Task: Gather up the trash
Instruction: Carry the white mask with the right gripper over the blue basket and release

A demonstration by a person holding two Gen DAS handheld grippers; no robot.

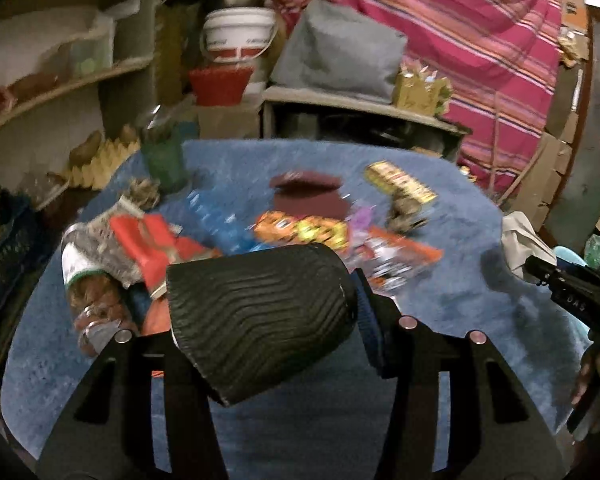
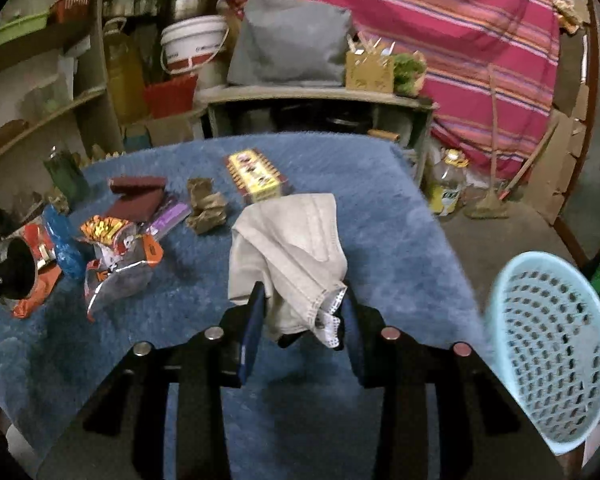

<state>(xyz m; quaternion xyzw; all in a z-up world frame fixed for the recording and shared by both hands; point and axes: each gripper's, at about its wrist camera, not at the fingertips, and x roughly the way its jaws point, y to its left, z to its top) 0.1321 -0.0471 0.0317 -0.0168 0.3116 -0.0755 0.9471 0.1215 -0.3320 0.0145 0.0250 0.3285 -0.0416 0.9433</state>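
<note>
My left gripper is shut on a black ribbed paper cup, held over the blue table cover; the cup also shows in the right wrist view. My right gripper is shut on a crumpled white face mask, held above the cover near the table's right side. Trash lies on the cover: orange and red snack wrappers, a blue wrapper, a maroon packet, crumpled brown paper and a yellow box.
A light blue perforated basket stands at the table's right edge. A green glass bottle stands at the far left of the table. Shelves, a white bucket and a grey cushion lie behind.
</note>
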